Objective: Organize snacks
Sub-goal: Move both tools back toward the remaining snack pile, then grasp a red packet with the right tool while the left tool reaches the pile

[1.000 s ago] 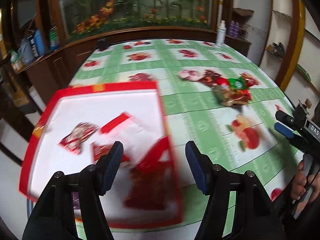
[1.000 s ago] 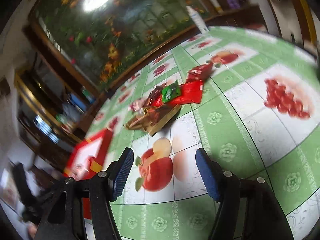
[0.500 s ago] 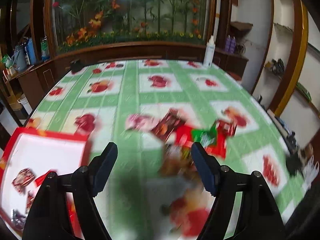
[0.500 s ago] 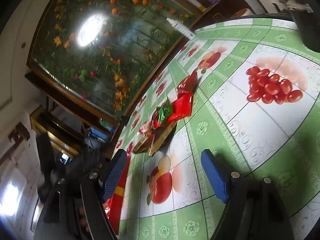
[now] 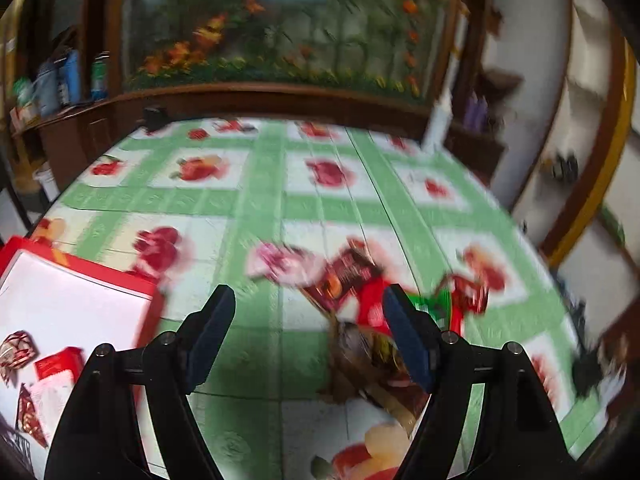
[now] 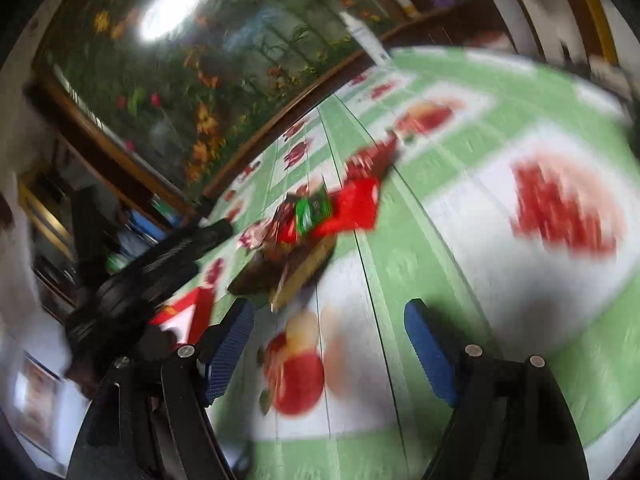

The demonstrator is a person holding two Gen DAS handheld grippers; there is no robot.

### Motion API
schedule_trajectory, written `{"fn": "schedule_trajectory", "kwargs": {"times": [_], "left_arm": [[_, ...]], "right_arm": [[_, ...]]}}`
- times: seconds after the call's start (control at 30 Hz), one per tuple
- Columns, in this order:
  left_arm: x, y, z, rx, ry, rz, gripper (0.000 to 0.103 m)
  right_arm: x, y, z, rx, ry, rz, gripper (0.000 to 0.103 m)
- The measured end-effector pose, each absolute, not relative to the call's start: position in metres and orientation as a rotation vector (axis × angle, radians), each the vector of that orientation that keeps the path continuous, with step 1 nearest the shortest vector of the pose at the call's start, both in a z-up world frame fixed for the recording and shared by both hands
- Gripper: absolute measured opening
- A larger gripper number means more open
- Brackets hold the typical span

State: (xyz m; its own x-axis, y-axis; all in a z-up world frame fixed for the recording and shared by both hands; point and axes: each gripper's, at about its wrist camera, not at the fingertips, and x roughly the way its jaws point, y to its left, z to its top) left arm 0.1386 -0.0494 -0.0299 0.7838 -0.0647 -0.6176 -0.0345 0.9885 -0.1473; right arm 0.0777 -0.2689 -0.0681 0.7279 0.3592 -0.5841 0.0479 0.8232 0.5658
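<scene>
The pile of snack packets lies loose on the green fruit-print tablecloth, a blurred heap of a pink packet, a dark red one, a bright red one, a green one and a brown one at the near end. In the left wrist view the heap sits ahead and to the right of the left gripper, with the right-hand finger overlapping its near edge; nothing is between the fingers but bare cloth. The jaws stand spread wide, having just been opening over the last second, though they have held steady lately. To the left of that gripper lies the red-rimmed white tray, with a few small red packets in it, well apart from the heap. In the right wrist view the same pile lies ahead of the right gripper, beyond its fingertips and not touching them; an apple print on the cloth shows between the fingers. Its jaws are also spread and empty, and have just been opening. A corner of the tray shows beside its left finger.
</scene>
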Motion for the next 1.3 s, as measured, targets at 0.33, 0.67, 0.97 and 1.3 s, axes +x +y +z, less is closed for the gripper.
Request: {"fn": "schedule_trajectory", "kwargs": {"times": [0.33, 0.67, 0.97, 1.3], "left_arm": [[0.145, 0.018, -0.032, -0.412, 0.685, 0.172, 0.081], [0.136, 0.053, -0.034, -0.527, 0.622, 0.329, 0.081], [0.137, 0.073, -0.039, -0.592, 0.633, 0.377, 0.081], [0.142, 0.069, -0.042, -0.575, 0.674, 0.353, 0.081]], "right_arm": [[0.229, -0.239, -0.044, 0.338, 0.899, 0.112, 0.085], [0.306, -0.177, -0.032, 0.175, 0.876, 0.203, 0.085], [0.319, -0.107, -0.076, -0.010, 1.004, 0.270, 0.080], [0.239, -0.127, -0.086, -0.158, 1.112, 0.285, 0.039]]}}
